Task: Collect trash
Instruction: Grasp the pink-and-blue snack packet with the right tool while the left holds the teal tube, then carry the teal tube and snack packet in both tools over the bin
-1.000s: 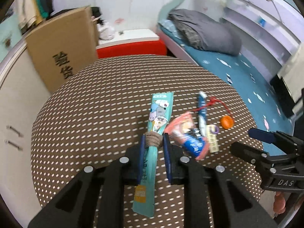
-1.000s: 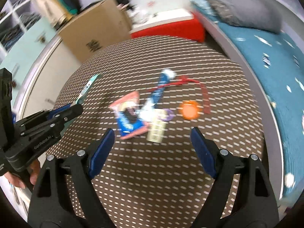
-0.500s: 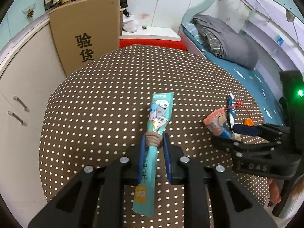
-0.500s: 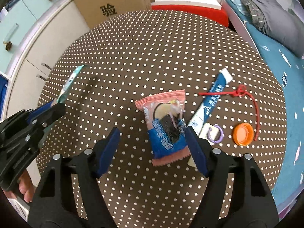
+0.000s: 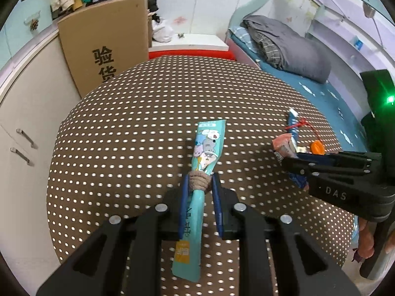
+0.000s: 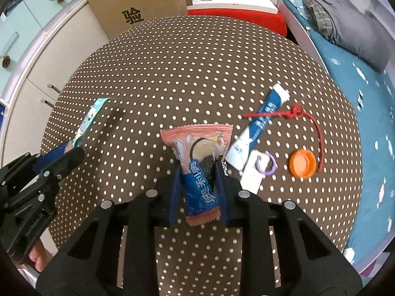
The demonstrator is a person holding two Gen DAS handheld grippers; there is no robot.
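Observation:
My left gripper (image 5: pixel 200 180) is shut on a long teal snack wrapper (image 5: pixel 208 143) with a brown cord ring around its middle, held just above the brown dotted tabletop (image 6: pixel 172 74). In the right wrist view that teal wrapper (image 6: pixel 90 118) and the left gripper (image 6: pixel 71 150) are at the left. My right gripper (image 6: pixel 197 170) points down; its jaws are closing and the pads pinch the lower half of a pink and blue snack wrapper (image 6: pixel 197 143). Right of it lie a blue sachet (image 6: pixel 264 118), a red string (image 6: pixel 296 113), an orange cap (image 6: pixel 302 163) and a white tag with a purple ring (image 6: pixel 254 170).
A cardboard box (image 5: pixel 106 42) leans on the cream cabinet (image 5: pixel 22 123) beyond the table's far left. A red and white bench (image 5: pixel 190 46) stands behind the table. A bed with a grey blanket (image 5: pixel 288 46) runs along the right side.
The right gripper came down over the pink and blue wrapper and its wide jaws closed in onto it. The left gripper kept its grip on the teal wrapper and drifted a little.

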